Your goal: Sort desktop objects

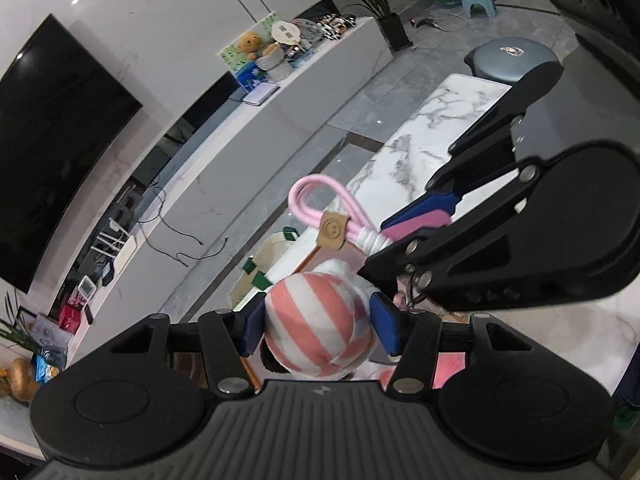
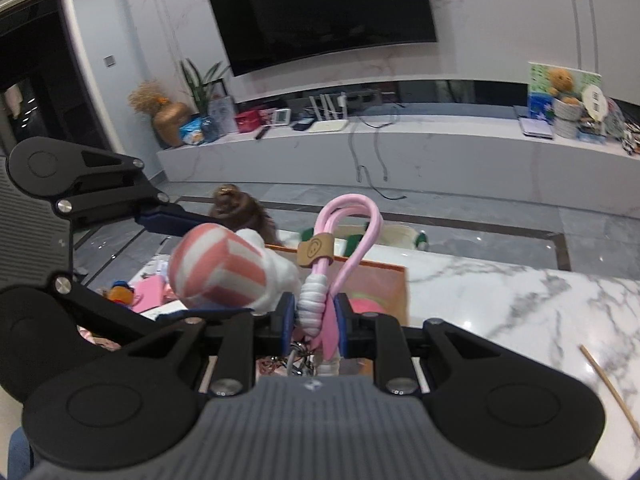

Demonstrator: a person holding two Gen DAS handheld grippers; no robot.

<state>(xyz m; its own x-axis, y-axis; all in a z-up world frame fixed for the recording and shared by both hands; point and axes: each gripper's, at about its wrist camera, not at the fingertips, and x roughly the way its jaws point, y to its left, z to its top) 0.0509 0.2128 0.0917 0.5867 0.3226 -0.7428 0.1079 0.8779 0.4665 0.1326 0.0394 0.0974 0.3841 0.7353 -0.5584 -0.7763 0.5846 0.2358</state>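
My left gripper (image 1: 318, 326) is shut on a pink-and-white striped plush toy (image 1: 320, 324), held above the marble table (image 1: 420, 136). The toy also shows in the right wrist view (image 2: 218, 272), left of my right gripper. My right gripper (image 2: 312, 316) is shut on a pink cord lanyard (image 2: 344, 232) with a white knotted wrap and a tan smiley tag (image 2: 314, 250). The lanyard's loop (image 1: 316, 200) stands up just beyond the toy in the left wrist view, with the right gripper (image 1: 420, 216) reaching in from the right. The two grippers are close together.
An orange-edged box (image 2: 376, 284) sits on the table (image 2: 520, 300) under the grippers, with pink items and small toys (image 2: 120, 294) to its left. A wooden stick (image 2: 608, 384) lies at the right. A white bin (image 1: 260, 264) stands by the table's far edge. A TV bench lies beyond.
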